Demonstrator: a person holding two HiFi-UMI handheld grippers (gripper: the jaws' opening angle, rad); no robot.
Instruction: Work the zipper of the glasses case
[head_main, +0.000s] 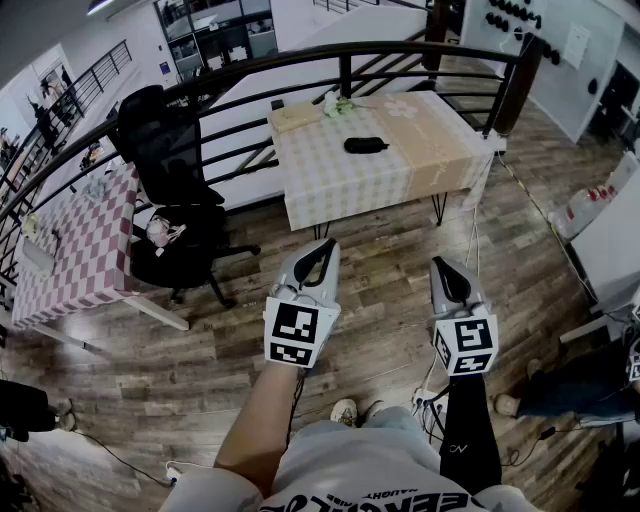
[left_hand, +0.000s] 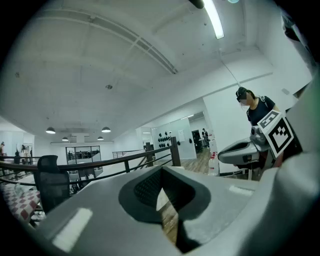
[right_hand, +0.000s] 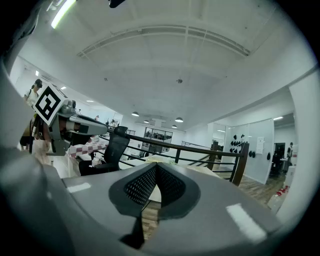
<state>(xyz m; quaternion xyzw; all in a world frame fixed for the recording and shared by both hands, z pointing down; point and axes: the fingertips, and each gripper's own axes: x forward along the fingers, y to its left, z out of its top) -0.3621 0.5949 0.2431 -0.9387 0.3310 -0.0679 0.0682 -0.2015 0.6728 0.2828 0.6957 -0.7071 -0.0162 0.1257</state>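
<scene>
The black glasses case lies on a table with a checked cloth across the wooden floor, far ahead of both grippers. My left gripper is held at waist height, its tips touching and nothing between them. Beside it my right gripper is also shut and empty. In the left gripper view the jaws meet at their tips, with the right gripper off to the side. The right gripper view shows its own jaws closed and the left gripper at the left. Neither gripper view shows the case.
A black railing runs behind the table. A black office chair and a pink checked table stand at the left. A tan box sits on the case's table. Cables cross the floor. Another person's legs are at the right.
</scene>
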